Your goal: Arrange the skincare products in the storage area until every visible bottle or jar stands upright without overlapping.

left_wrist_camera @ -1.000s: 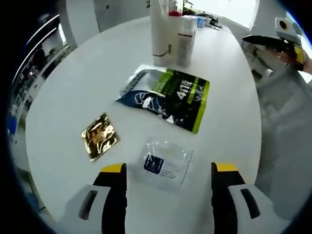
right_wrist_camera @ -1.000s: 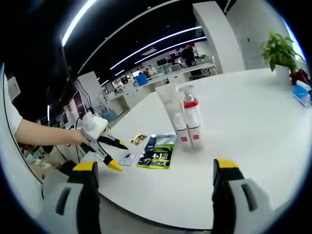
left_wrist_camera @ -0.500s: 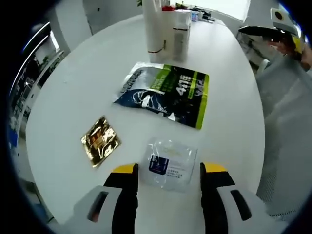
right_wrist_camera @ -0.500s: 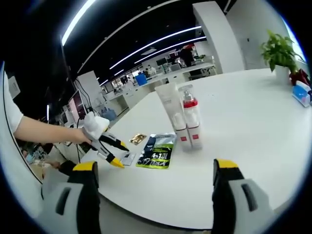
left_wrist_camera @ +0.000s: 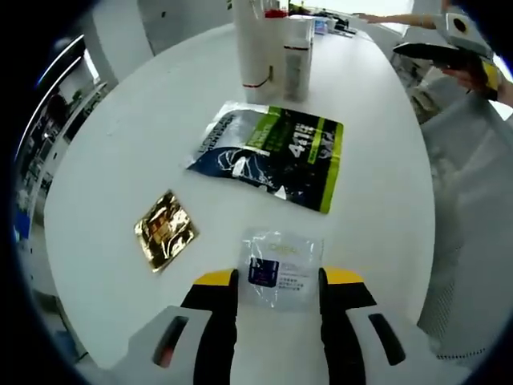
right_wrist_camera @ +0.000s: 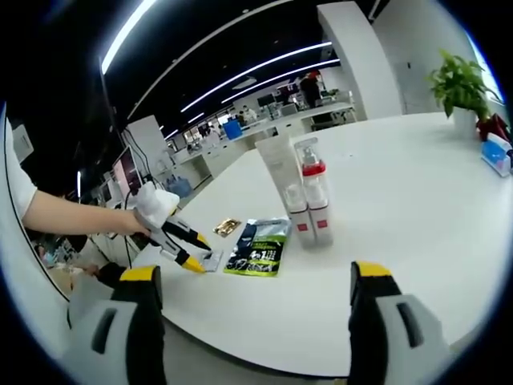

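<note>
The clear sachet [left_wrist_camera: 279, 269] lies flat at the near edge of the table [left_wrist_camera: 120, 152], and the left hand-held gripper [left_wrist_camera: 272, 282] has narrowed around it: a second ago its jaws stood wide with the sachet between them, now the yellow tips sit just beside its two edges, not yet visibly pinching. So the grab on this sachet looks imminent. Just beyond lie the gold sachet [left_wrist_camera: 164, 229] to one side and the green pouch [left_wrist_camera: 272, 154] further in, both flat and apart. At the far end, the white tube [left_wrist_camera: 255, 48] and the bottle [left_wrist_camera: 296, 52] stand upright, close together. The right hand-held gripper [right_wrist_camera: 256, 293] hangs spread wide and empty well back from the table, unmoved. Judging by this, the upright items need nothing; the flat packets remain to be dealt with.
</note>
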`<state>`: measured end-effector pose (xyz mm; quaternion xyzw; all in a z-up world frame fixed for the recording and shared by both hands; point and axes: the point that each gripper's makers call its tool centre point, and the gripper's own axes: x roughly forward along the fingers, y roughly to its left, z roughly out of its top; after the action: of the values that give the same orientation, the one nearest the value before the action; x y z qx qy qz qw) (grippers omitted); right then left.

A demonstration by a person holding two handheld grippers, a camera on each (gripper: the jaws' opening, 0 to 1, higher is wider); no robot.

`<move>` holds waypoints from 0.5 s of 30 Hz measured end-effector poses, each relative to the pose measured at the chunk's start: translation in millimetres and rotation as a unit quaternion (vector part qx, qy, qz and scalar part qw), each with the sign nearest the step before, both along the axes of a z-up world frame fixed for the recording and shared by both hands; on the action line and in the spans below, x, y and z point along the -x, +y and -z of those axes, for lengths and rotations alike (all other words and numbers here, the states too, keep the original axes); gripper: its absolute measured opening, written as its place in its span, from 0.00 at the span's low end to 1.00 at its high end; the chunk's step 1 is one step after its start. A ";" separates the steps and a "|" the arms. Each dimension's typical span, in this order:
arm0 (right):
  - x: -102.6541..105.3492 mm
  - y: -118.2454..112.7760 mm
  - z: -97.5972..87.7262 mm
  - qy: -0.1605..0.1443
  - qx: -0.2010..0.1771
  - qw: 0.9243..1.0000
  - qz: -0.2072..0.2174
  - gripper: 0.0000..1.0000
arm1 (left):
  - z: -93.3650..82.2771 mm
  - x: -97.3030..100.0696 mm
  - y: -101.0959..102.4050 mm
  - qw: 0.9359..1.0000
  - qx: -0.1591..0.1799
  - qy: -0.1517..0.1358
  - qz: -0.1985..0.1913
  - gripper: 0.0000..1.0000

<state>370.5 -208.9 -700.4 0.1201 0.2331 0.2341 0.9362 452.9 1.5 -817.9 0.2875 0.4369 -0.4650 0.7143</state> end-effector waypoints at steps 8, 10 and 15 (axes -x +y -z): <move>0.1 -0.1 0.1 0.001 0.001 1.000 -0.001 0.98 | -8.4 2.0 -4.1 1.000 0.021 -0.001 -0.020 0.37; -0.2 -0.5 -0.2 0.001 0.001 1.000 0.001 0.98 | -14.0 1.1 -8.0 0.999 0.036 -0.004 -0.034 0.37; -0.3 -0.4 -0.2 0.002 0.000 1.000 -0.001 0.98 | -25.2 2.0 -14.9 0.997 0.059 -0.012 -0.052 0.37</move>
<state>370.8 -209.3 -700.3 0.1207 0.2346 0.2348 0.9356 450.8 -13.4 -792.7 0.2273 0.4145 -0.4491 0.7582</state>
